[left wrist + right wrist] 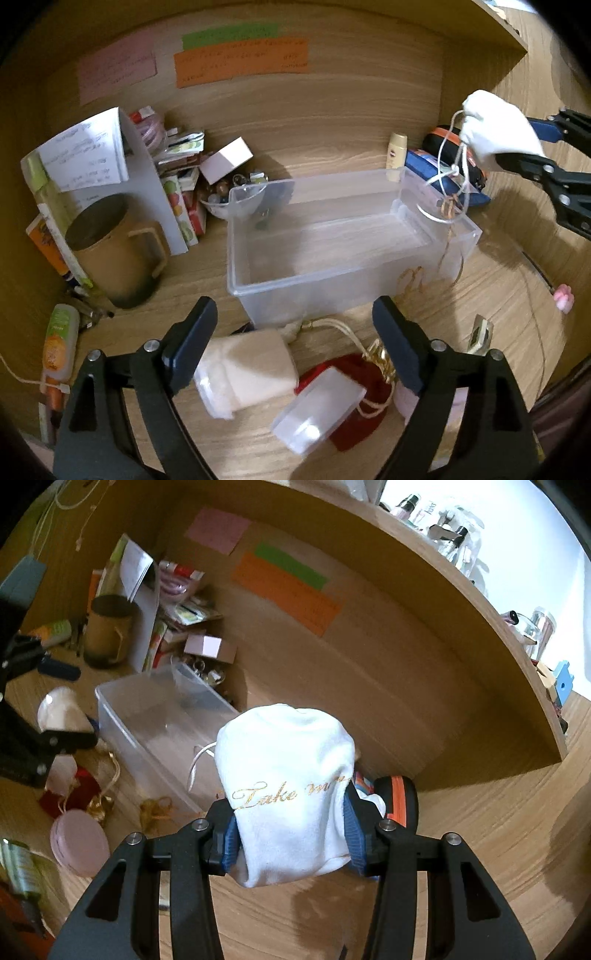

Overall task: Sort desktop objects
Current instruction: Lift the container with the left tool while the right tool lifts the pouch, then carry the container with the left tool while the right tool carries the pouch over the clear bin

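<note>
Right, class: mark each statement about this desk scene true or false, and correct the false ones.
1. The right gripper is shut on a white pouch. True.
2. The clear plastic bin is packed full. False: nothing lies in it.
3. The left gripper holds a red pouch. False: its jaws stand open with nothing gripped; the red pouch lies on the desk.
4. A brown mug stands left of the bin. True.
5. The white pouch bears gold lettering. True.

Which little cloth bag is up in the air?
The white pouch with gold writing, squeezed by the right gripper. The red pouch and the other white pouch lie on the desk.
</note>
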Available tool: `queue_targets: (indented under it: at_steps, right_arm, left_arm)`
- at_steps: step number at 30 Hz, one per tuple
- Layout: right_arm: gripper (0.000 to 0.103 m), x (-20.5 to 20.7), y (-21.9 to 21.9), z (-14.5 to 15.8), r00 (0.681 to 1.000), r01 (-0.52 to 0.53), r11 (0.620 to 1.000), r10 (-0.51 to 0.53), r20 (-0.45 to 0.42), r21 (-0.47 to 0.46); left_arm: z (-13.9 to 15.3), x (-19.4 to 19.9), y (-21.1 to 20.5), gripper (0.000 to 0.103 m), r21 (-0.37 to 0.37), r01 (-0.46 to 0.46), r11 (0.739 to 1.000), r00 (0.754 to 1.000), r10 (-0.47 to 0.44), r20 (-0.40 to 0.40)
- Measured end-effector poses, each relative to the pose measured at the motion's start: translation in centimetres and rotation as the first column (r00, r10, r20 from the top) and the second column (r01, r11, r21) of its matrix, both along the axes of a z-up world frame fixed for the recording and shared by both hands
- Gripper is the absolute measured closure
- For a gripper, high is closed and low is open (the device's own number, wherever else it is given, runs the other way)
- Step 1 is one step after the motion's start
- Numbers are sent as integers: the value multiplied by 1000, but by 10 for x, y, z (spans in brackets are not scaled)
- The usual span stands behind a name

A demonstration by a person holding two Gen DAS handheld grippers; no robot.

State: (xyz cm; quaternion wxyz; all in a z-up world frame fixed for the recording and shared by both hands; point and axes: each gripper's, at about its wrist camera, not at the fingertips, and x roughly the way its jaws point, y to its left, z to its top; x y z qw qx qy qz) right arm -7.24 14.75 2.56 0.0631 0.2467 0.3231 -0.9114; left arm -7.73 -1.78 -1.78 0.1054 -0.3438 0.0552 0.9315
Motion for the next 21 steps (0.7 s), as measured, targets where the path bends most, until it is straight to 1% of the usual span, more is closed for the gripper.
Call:
queue_targets:
  at_steps: [2, 4, 9, 12, 14, 18, 19, 21]
  right_arm:
    - [60, -4, -1, -2, 1000, -3, 1000, 3, 7, -13]
    - [60, -9, 0, -5, 1000, -8, 999, 9, 26, -39]
    - [60, -18, 1, -19, 998, -18, 997, 23, 64, -71]
    - [60, -25, -1, -27, 994, -28, 995, 38, 103, -101]
    - [60, -27, -3, -30, 993, -30, 994, 42, 111, -109]
    - [60, -30, -4, -34, 990, -39, 992, 55, 133, -119]
    - [60, -32, -4, -34, 988, -39, 992, 56, 141, -122]
    - [60, -35, -2, -36, 987, -33, 991, 53, 154, -127]
  left_arm:
    - [-1, 11, -9, 10, -5, -5, 1000, 1000, 5, -6]
    - [-6, 24, -19, 7, -21, -12, 1000, 1000, 11, -6]
    - [-24, 42, -30, 7, -30, 12, 999, 1000, -11, 29]
    - [-35, 40, -28, 7, -19, 39, 999, 997, -37, 63]
    - [-42, 33, -26, 7, 5, 56, 998, 994, -56, 91]
    - [-53, 20, -26, 8, 47, 41, 998, 990, -47, 133]
    - [-54, 17, -27, 9, 60, 29, 998, 991, -37, 131]
    - [-55, 15, -30, 13, 77, 9, 997, 992, -19, 125]
